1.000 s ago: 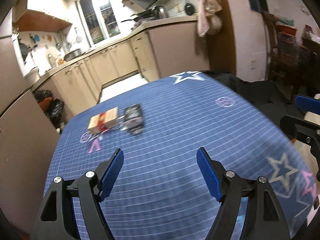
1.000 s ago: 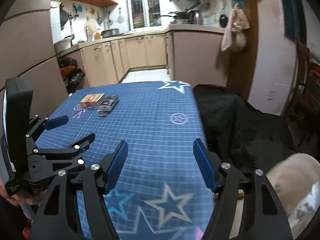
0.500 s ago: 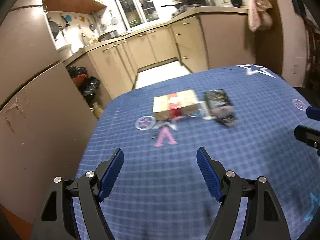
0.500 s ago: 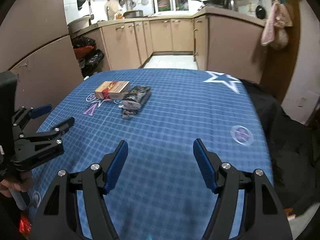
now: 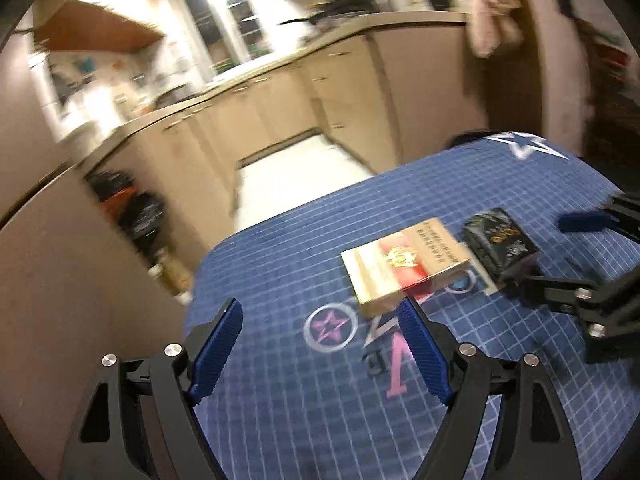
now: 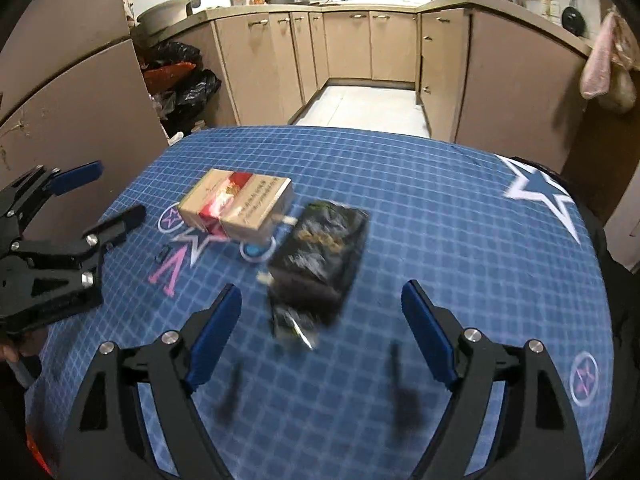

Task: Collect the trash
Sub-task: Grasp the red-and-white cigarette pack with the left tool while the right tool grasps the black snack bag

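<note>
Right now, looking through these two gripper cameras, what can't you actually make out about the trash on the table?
- Gold and red box: its print is too blurred to read in either view.
- Black packet: motion blur smears its lettering in the right wrist view; in the left wrist view the right gripper crosses its near corner.
- Black bags on the floor: contents hidden.
- Where the trash should go: not shown.

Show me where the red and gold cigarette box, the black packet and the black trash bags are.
red and gold cigarette box (image 6: 236,210), right wrist view, on its top face.
black packet (image 6: 320,258), right wrist view, on its middle.
black trash bags (image 6: 188,84), right wrist view, on the front bag.
</note>
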